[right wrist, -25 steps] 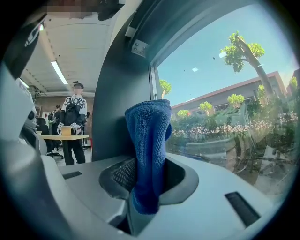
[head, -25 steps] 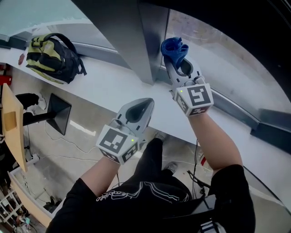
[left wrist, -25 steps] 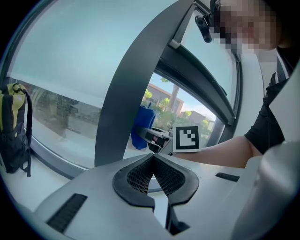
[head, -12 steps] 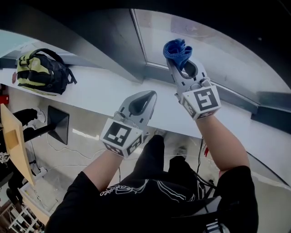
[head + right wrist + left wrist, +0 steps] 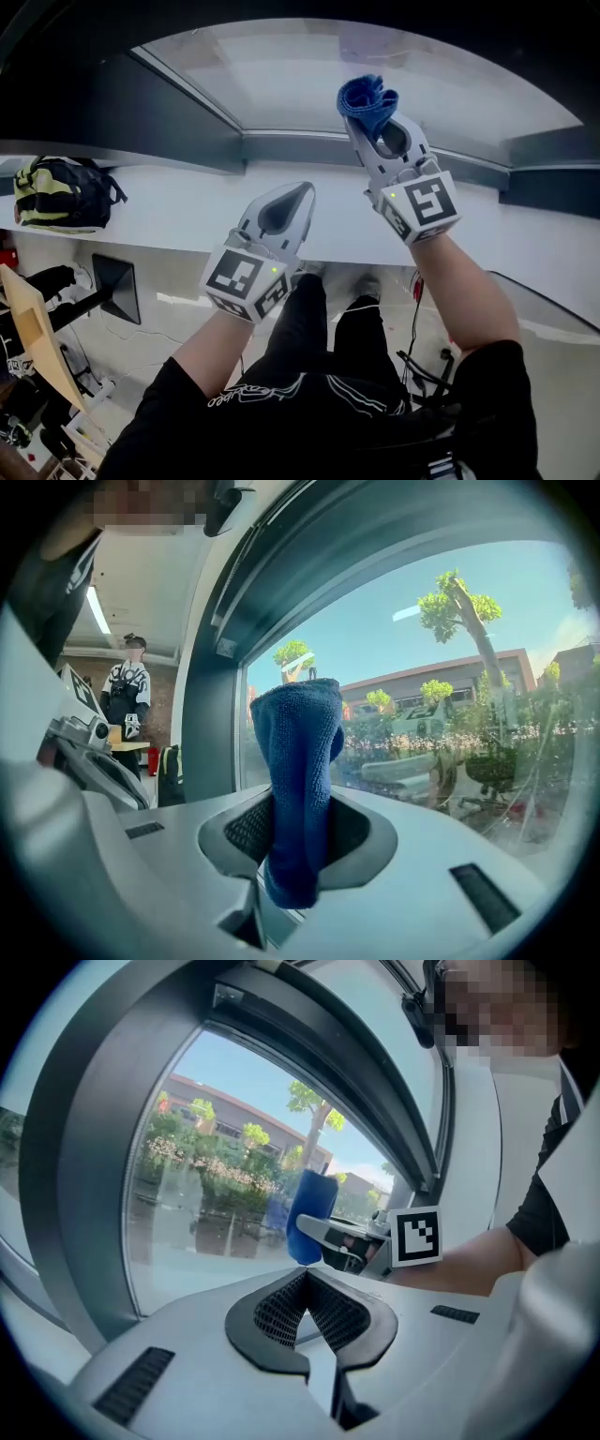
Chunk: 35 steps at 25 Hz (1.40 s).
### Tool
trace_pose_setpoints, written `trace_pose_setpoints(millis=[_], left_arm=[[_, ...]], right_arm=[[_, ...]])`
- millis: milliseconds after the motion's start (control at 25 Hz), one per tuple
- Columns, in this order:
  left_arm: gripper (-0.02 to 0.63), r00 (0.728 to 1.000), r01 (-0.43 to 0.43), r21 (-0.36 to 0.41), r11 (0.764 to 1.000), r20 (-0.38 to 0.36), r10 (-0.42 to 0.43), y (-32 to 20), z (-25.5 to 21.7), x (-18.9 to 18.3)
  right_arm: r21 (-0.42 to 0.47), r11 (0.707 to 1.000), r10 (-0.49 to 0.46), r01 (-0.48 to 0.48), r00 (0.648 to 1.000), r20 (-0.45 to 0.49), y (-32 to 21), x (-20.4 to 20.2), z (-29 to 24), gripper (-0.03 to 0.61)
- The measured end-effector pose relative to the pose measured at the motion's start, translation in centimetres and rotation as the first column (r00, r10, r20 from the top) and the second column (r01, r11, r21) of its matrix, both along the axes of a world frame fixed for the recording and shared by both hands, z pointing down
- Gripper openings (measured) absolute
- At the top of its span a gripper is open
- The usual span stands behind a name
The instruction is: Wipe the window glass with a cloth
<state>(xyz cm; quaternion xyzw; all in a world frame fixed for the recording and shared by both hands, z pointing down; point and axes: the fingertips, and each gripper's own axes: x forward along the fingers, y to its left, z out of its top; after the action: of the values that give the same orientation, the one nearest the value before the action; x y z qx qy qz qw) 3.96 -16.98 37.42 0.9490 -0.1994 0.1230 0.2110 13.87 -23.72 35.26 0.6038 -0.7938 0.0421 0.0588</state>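
Observation:
A folded blue cloth sticks out of my right gripper, whose jaws are shut on it. The cloth is held up in front of the window glass; I cannot tell whether it touches the pane. The glass fills the top of the head view above a white sill. My left gripper hovers lower and to the left, over the sill, jaws shut with nothing between them. From the left gripper view the cloth and the window glass lie ahead.
A dark grey window frame runs along the sill, with a post left of the pane. A yellow and black backpack lies on the sill at far left. A person stands in the room behind. A black monitor stands below.
The head view has swung up and right, so the pane now fills the top and the backpack has slid left. The right gripper with the cloth stays raised; the left one has kept its place.

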Motion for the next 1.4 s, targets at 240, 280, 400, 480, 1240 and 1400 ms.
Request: trace_pose_setpoints(millis=[240,280,400,480,1240,1400], left_arm=[[0.005,0.999,-0.043,-0.004,0.999,0.007,0.043,4.0,0.6,5.3],[0.005,0.999,-0.045,-0.008,0.999,0.010,0.045,4.5,0.9,5.9],[0.005,0.998,-0.058,-0.017,0.998,0.016,0.059,6.1,1.5,8.2],[0.005,0.997,-0.071,-0.016,0.997,0.017,0.071,7.0,1.5,10.1],[0.005,0.982,-0.186,-0.036,0.982,0.023,0.186,17.1,1.9,26.8],[0.005,0.977,-0.208,-0.030,0.978,0.031,0.209,18.5,1.8,27.9]], right_arm=[[0.003,0.995,0.104,-0.104,0.995,-0.013,4.9,8.4,0.8,0.094],[0.008,0.992,0.125,-0.125,0.992,-0.015,5.7,9.9,1.0,0.094],[0.010,0.983,0.185,-0.185,0.983,-0.018,8.0,14.3,1.5,0.094],[0.002,0.975,0.222,-0.222,0.975,-0.022,9.5,17.3,1.9,0.094],[-0.066,0.791,0.610,-0.609,0.792,0.007,24.2,46.8,4.5,0.094],[-0.089,0.764,0.643,-0.639,0.766,0.024,25.3,48.5,5.1,0.094]])
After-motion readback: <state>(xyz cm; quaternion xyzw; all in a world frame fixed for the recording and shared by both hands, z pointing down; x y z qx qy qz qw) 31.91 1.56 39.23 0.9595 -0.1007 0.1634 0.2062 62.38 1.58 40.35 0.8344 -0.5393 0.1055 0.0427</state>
